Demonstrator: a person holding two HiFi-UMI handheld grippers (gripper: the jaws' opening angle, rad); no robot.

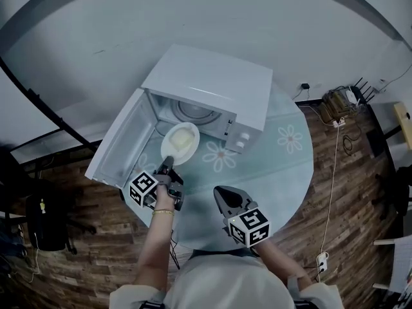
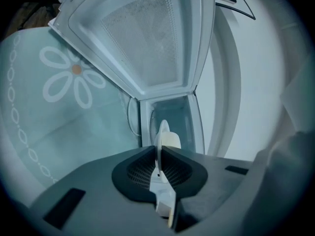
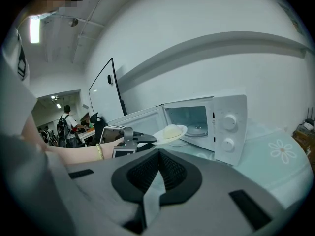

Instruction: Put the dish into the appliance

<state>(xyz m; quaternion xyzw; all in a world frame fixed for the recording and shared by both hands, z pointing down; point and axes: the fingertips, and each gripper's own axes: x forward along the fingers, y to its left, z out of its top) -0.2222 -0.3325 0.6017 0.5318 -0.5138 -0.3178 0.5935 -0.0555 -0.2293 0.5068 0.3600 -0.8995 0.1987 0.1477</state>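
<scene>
head view: the left gripper (image 1: 167, 167) was clamped on the near rim of the dish (image 1: 181, 140), a pale plate with a yellowish mound of food on it. it held the dish out ahead of itself, above the table (image 1: 283, 163), right at the mouth of the microwave (image 1: 215, 82). the door (image 1: 118, 148) stood swung wide to the left. the turntable (image 1: 192, 111) lay just beyond the dish's far edge, so the line from gripper through dish ran straight into the opening. the right gripper (image 1: 223, 196) hung nearer the person and to the right, well apart from the dish.

left gripper view: the dish (image 2: 160, 144) showed edge-on as a thin pale line between the pads, with the jaws set narrow and pinching its rim. the open door (image 2: 142, 38) filled the upper frame, and the cavity showed directly past the dish's far end.

right gripper view: this gripper's (image 3: 156, 167) jaws were together with nothing between them. the dish (image 3: 170, 132) sat ahead and to its left, roughly level, at the lip of the opening. by my reading it was not yet inside.

the coming move looked like a straight push forward by the left gripper, the only one in reach of the dish, keeping the plate level between the door side and the panel side.
</scene>
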